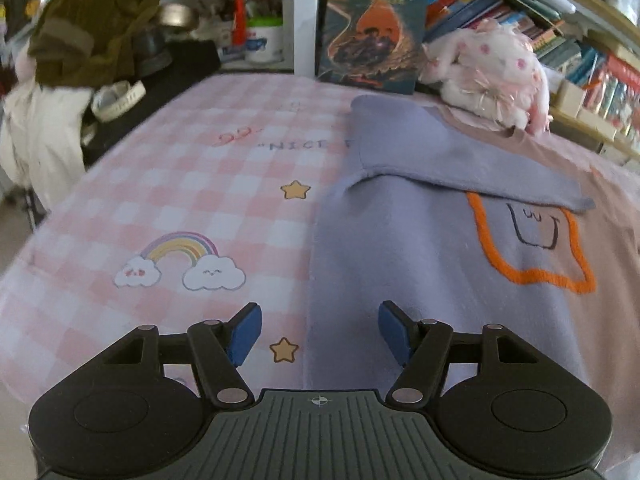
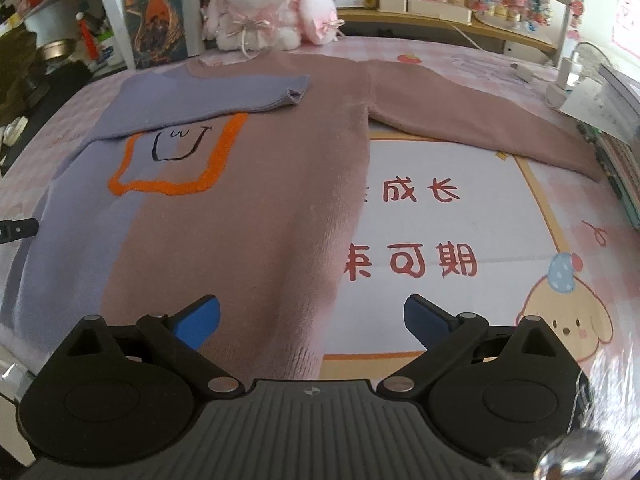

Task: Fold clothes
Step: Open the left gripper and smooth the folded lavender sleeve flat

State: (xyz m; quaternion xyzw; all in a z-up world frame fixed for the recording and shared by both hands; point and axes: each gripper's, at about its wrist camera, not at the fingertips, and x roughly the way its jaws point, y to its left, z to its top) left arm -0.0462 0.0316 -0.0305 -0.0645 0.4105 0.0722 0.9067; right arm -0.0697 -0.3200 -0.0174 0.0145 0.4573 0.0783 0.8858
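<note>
A two-tone sweater [image 2: 256, 200], lilac on the left and dusty pink on the right, lies flat on the pink patterned cover [image 2: 460, 220]. An orange outline with a drawn face [image 2: 180, 152] marks its chest. Its lilac sleeve [image 2: 208, 98] is folded across the chest; the pink sleeve [image 2: 480, 120] stretches out to the right. My left gripper [image 1: 320, 332] is open over the sweater's [image 1: 420, 260] left lower edge. My right gripper [image 2: 312, 320] is open over the sweater's right lower edge.
A pink plush rabbit [image 2: 268, 8] and an upright book [image 2: 156, 16] stand at the far edge by the collar. Bookshelves [image 1: 560, 40] run behind. An olive garment [image 1: 96, 24] and white cloth hang at the left. A charger and papers [image 2: 580, 88] lie at the right.
</note>
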